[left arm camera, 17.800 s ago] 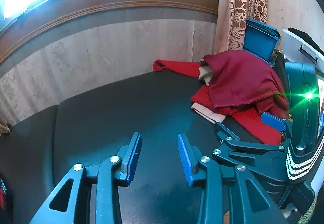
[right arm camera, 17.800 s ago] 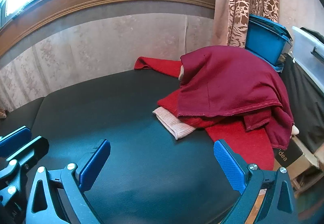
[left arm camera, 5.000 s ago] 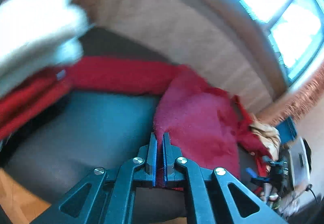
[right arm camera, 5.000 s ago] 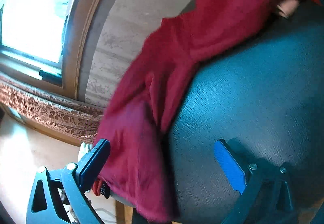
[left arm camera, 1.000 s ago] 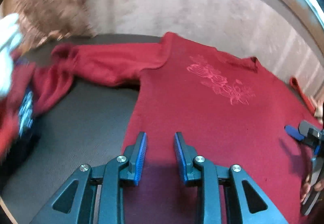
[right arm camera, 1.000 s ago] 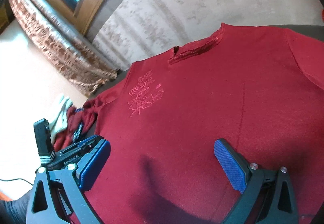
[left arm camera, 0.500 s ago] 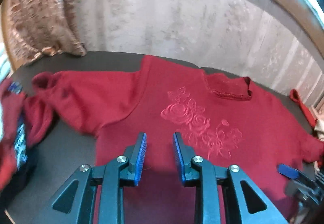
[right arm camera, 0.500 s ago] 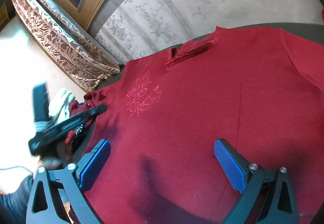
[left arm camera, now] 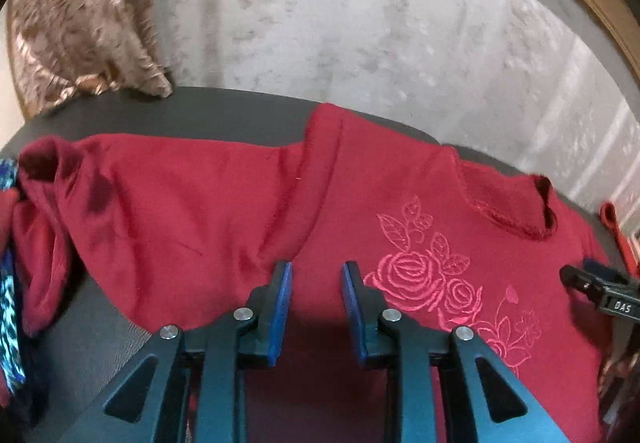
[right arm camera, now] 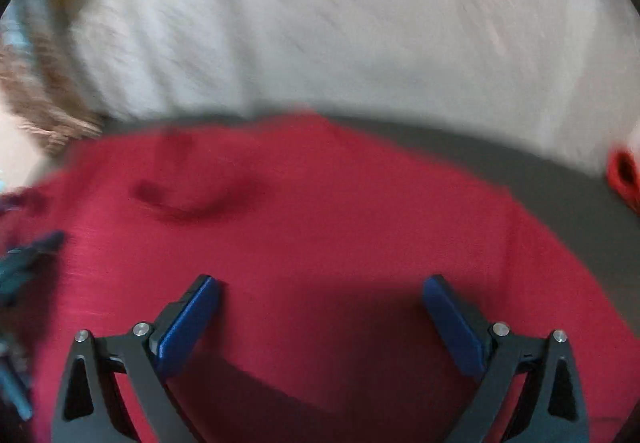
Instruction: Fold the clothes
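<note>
A dark red sweater [left arm camera: 224,211] with a pink rose embroidery [left arm camera: 424,279] lies spread face up on the dark table [left arm camera: 104,339]. Its collar [left arm camera: 512,211] is at the far right and its left sleeve [left arm camera: 60,227] is bunched at the table's left edge. My left gripper [left arm camera: 316,275] is open by a small gap and empty, just above the sweater near the left armpit. My right gripper [right arm camera: 320,287] is wide open and empty over the sweater's body [right arm camera: 340,223]; this view is blurred by motion. The right gripper's tip also shows in the left wrist view [left arm camera: 600,283].
A patterned brown curtain [left arm camera: 80,23] hangs at the far left and a pale wall [left arm camera: 360,23] runs behind the table. Another red garment's end [right arm camera: 622,175] lies at the far right. Blue patterned cloth [left arm camera: 8,283] sits at the left edge.
My left gripper has moved forward over the sweater toward the left armpit. My right gripper has swung quickly to the right, so its view is blurred. Both stay open.
</note>
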Demonstrator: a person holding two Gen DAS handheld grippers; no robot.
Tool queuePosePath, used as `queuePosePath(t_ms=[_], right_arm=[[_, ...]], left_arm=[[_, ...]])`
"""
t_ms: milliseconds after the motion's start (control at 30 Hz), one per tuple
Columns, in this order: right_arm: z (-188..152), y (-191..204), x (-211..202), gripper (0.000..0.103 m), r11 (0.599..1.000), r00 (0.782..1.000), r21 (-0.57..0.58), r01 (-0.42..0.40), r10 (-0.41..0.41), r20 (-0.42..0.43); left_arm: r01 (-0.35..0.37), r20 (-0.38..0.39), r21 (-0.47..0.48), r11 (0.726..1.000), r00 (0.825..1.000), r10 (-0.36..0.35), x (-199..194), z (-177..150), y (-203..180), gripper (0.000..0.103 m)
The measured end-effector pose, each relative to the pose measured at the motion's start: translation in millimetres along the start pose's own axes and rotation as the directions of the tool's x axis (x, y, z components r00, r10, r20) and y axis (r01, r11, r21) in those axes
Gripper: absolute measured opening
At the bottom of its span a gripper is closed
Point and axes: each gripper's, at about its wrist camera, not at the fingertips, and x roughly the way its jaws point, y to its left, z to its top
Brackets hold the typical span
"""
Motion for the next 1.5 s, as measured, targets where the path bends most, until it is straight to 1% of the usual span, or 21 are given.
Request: queuePosePath(t_ms=[33,133,233,300,333,533,600,667,700,800,867,967,1033,1100,1167,1233,1300,1367,1433,1467,1500], right_arm=[[-2,-3,-3,0.103,1.000,1.000,0.020,-0.014,0.014,0.014],[-7,-2,-4,0.103,1.000,1.000,0.015,0.004,-0.005,0.030],[-9,10,4,0.103,0.995,0.996,-0.042,0.092,-0.091,0.005],[-13,17,7,0.103,0.987,0.990,-0.072,0.144,-0.144,0.014],[-16,17,7,0.103,0.985,0.988,-0.077,0.152,-0.151,0.019],[-20,8,8,0.103,0.995,0.996,-0.045,0.094,-0.094,0.011],[-20,4,5,0.103,0.997,0.998,-0.033,0.066,-0.066,0.011],[-26,-6,-22,0.102,0.999,0.995,0.036,0.022,-0.025,0.097],[-30,-11,-37,0.102,0.997,0.989,0.073,-0.003,-0.008,0.147],[-51,-33,-92,0.102,0.983,0.954,0.160,-0.093,0.042,0.298],[-80,-58,-126,0.103,0.967,0.934,0.213,-0.139,0.056,0.353],[-124,-99,-161,0.103,0.947,0.930,0.297,-0.124,0.006,0.366],[-154,-129,-199,0.103,0.936,0.919,0.348,-0.045,-0.098,0.382],[-179,-156,-225,0.103,0.926,0.918,0.375,0.047,-0.188,0.350],[-202,-183,-242,0.103,0.898,0.914,0.430,0.097,-0.251,0.318],[-225,-206,-258,0.103,0.869,0.904,0.486,0.095,-0.279,0.323],[-245,-223,-272,0.103,0.833,0.877,0.545,0.093,-0.327,0.352],[-255,-238,-276,0.103,0.808,0.864,0.583,0.088,-0.353,0.360],[-255,-251,-273,0.101,0.791,0.860,0.605,0.091,-0.369,0.352],[-255,-257,-271,0.099,0.784,0.859,0.614,0.092,-0.374,0.349],[-253,-262,-269,0.093,0.778,0.859,0.621,0.096,-0.380,0.343]], left_arm=[[-0.010,0.004,-0.004,1.000,1.000,0.010,0,0,0,0.024],[-0.042,0.006,0.014,0.999,0.999,0.042,2,-2,-5,0.024],[-0.076,0.009,0.043,0.996,0.997,0.075,5,-2,-13,0.024],[-0.090,0.013,0.048,0.995,0.996,0.090,3,-5,-15,0.024],[-0.095,0.013,0.051,0.994,0.995,0.094,3,-6,-15,0.024],[-0.124,0.018,0.080,0.989,0.992,0.123,-5,-8,-23,0.023],[-0.129,0.062,0.078,0.989,0.990,0.124,-21,-9,-26,0.023],[-0.091,0.113,0.070,0.993,0.990,0.082,-48,-15,-31,0.026],[-0.063,0.121,0.072,0.995,0.991,0.054,-58,-19,-33,0.028],[0.042,0.084,0.091,0.995,0.995,-0.050,-76,-42,-42,0.028],[0.088,0.049,0.107,0.990,0.994,-0.094,-80,-59,-48,0.028],[0.129,-0.019,0.130,0.983,0.992,-0.128,-75,-84,-55,0.030],[0.131,-0.037,0.134,0.982,0.991,-0.127,-72,-93,-57,0.030],[0.136,-0.035,0.125,0.983,0.991,-0.133,-73,-94,-56,0.030],[0.140,-0.031,0.120,0.983,0.990,-0.137,-73,-94,-56,0.030],[0.141,-0.026,0.129,0.981,0.990,-0.139,-74,-95,-57,0.035],[0.144,-0.026,0.145,0.979,0.990,-0.141,-74,-95,-58,0.039],[0.140,-0.027,0.165,0.976,0.990,-0.137,-74,-94,-61,0.043],[0.137,-0.029,0.188,0.973,0.991,-0.134,-74,-95,-66,0.050],[0.130,-0.028,0.196,0.972,0.991,-0.127,-75,-96,-67,0.051],[0.121,-0.026,0.204,0.971,0.993,-0.118,-75,-97,-69,0.051]])
